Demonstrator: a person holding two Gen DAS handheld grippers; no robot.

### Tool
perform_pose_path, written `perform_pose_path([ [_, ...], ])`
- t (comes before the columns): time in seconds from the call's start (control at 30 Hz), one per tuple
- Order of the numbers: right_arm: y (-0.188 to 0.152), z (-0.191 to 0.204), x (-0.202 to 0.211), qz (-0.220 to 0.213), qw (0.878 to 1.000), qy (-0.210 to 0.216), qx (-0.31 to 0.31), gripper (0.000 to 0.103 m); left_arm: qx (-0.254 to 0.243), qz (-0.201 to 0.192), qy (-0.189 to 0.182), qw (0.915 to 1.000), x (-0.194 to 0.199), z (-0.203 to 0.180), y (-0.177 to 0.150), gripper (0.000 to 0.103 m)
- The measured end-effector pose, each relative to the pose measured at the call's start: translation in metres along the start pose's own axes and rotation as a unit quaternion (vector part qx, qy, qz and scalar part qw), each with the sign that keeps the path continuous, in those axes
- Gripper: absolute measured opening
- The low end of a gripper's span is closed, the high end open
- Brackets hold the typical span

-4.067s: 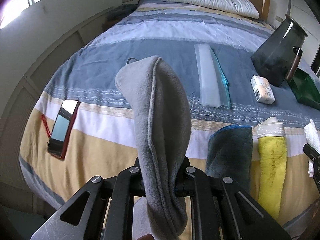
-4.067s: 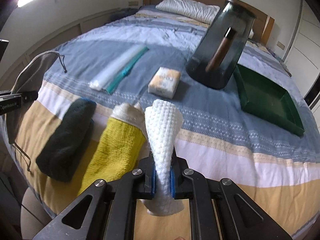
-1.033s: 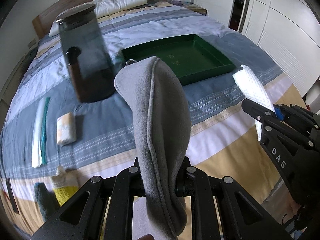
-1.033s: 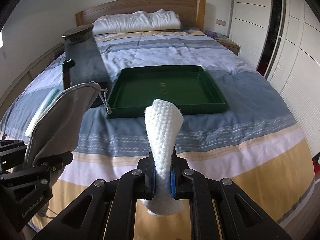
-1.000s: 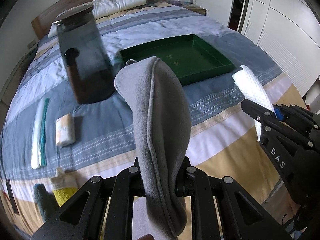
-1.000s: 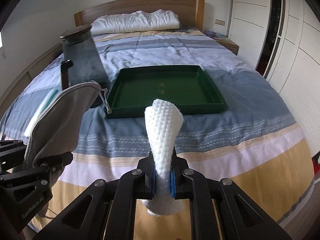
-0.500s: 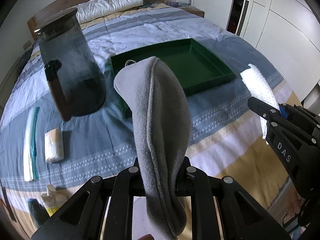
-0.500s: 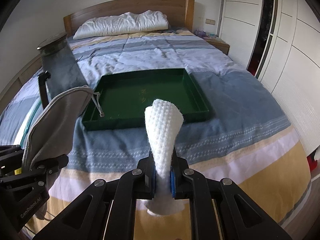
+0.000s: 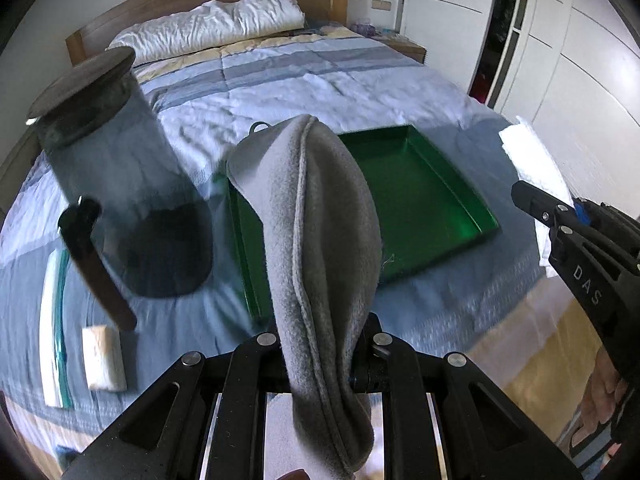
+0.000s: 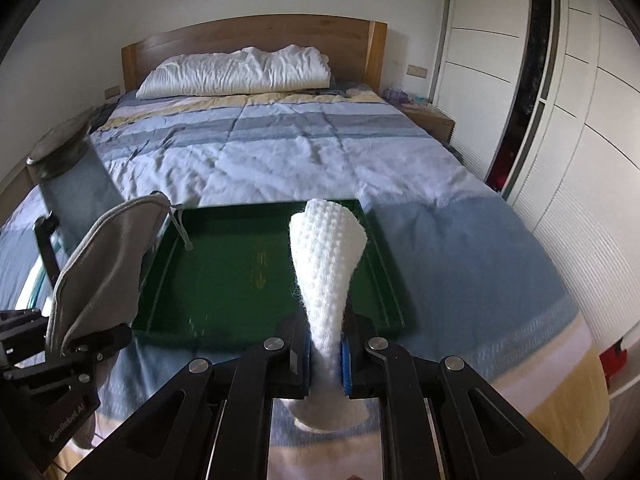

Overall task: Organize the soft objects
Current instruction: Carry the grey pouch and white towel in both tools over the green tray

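Two tools, each clamped on cloth: the left tool (image 9: 320, 354) pinches a grey fleece pouch (image 9: 316, 248), the right tool (image 10: 326, 350) a white knitted cloth (image 10: 326, 264), both held above the green tray (image 10: 240, 272) on the bed (image 10: 280, 152), beside a smoky glass pitcher (image 9: 124, 184).

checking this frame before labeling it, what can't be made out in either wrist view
- Left wrist view: the near left part of the green tray is hidden behind the grey fleece pouch held in the left hand-held gripper.
- Left wrist view: the dark glass jar is motion-blurred; contents unclear.
- Right wrist view: the mark on the tray floor is too small to read.
- Right wrist view: the white knit cloth in the right hand-held gripper hides part of the tray floor.
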State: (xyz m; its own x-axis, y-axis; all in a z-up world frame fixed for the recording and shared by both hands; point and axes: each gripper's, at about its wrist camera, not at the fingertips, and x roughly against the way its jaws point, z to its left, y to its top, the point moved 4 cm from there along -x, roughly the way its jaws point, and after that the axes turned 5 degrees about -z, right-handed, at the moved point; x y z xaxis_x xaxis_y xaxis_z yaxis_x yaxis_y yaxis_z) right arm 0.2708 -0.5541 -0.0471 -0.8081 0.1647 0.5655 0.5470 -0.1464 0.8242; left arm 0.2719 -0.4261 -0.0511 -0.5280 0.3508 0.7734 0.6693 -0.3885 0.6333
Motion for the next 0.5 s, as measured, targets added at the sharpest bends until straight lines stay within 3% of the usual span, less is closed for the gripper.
perform_pose_path([
  [0.27,0.030,-0.008,-0.063,0.000,1.000,0.007,-0.001,0.010,0.026,-0.005,0.017,0.9995,-0.036,0.011,0.033,0.012],
  [0.5,0.051,-0.016,-0.132,0.017,1.000,0.015,-0.014,0.010,0.045,0.005,0.038,0.9983,-0.072,0.022,0.042,0.013],
])
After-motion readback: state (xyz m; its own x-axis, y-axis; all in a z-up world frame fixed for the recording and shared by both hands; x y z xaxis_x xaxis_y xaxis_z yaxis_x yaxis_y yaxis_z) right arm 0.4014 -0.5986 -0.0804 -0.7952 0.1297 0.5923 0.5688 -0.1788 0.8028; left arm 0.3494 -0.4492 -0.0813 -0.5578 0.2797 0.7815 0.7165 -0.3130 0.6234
